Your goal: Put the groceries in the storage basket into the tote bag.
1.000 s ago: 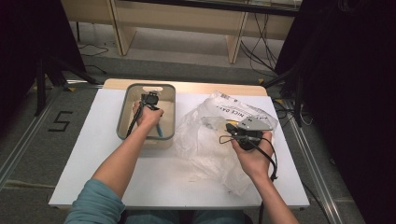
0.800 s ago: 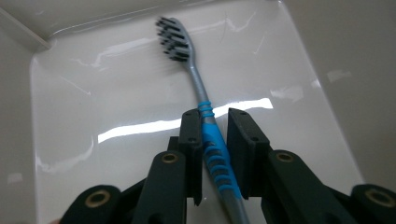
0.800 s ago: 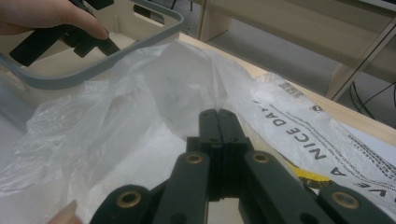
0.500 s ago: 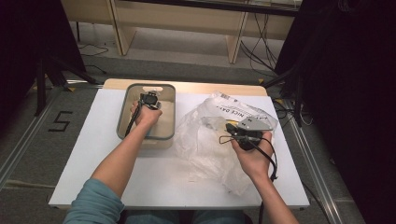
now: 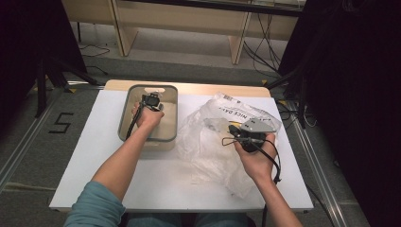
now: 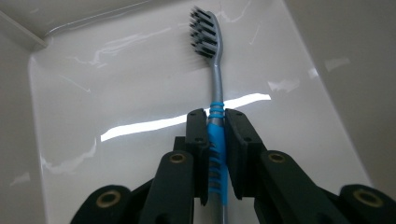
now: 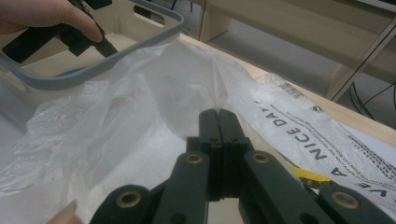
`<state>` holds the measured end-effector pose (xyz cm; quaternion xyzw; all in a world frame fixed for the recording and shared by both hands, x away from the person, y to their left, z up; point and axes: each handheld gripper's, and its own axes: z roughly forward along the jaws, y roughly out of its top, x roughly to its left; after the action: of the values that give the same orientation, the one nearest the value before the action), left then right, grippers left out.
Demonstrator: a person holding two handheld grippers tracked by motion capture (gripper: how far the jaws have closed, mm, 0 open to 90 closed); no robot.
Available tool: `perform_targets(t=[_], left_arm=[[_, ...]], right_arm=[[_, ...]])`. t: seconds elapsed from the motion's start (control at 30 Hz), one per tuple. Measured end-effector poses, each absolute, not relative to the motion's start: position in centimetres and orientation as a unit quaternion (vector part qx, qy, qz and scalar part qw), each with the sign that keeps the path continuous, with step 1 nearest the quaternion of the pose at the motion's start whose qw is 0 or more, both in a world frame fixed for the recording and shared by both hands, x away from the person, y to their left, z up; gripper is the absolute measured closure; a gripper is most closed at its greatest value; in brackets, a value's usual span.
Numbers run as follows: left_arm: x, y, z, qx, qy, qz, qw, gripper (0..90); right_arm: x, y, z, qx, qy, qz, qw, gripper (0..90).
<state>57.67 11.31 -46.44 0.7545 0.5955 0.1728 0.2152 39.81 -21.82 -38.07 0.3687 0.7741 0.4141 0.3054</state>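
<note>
Step in hand, by my reading: picking a toothbrush (image 6: pixel 215 100) out of the grey-rimmed bin (image 5: pixel 124 113) while the other hand holds a thin plastic bag (image 5: pixel 208 146) ready to take it. In the left gripper view the left gripper (image 6: pixel 215 122) sits at bottom centre of the frame, its two black fingers (image 6: pixel 196 140) drawn in on either side of the brush's blue ribbed grip; the fingers have just been closing, and the pads now appear to press the handle from both sides. The brush lies flat on the glossy bin floor, silver neck running up the frame, dark bristles near the top centre. In the high view the same gripper (image 5: pixel 151 100) is down inside the bin, upper left of centre. The right gripper (image 7: pixel 217 113) stands at lower centre of its own view with its fingers (image 7: pixel 208 133) fully together, pinching a raised fold of the clear bag film; printed lettering on the bag runs off to the right. In the high view the right gripper (image 5: pixel 243 136) rests right of centre on the white table (image 5: pixel 85 156), bag crumpled beneath and around it. Next move, as I judge it: lift the brush clear of the bin rim without letting it pivot in the grip, then carry it toward the bag, whose mouth needs opening, since the pinched fold alone shows no clear gap.
</note>
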Motion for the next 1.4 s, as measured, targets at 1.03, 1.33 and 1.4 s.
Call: perform_targets(t=[1.03,1.33,1.4], left_arm=[[57.3,11.4,-45.4,0.754,0.579,0.188,0.245,79.8],[57.1,11.5,-44.8,0.752,0.575,0.195,0.259,79.9],[57.1,11.5,-44.7,0.75,0.574,0.197,0.261,79.9]], right_arm=[[39.8,-21.7,-38.2,0.368,0.773,0.415,0.306,90.0],[39.8,-21.7,-38.2,0.367,0.774,0.416,0.306,90.0],[39.8,-21.7,-38.2,0.366,0.774,0.416,0.307,90.0]])
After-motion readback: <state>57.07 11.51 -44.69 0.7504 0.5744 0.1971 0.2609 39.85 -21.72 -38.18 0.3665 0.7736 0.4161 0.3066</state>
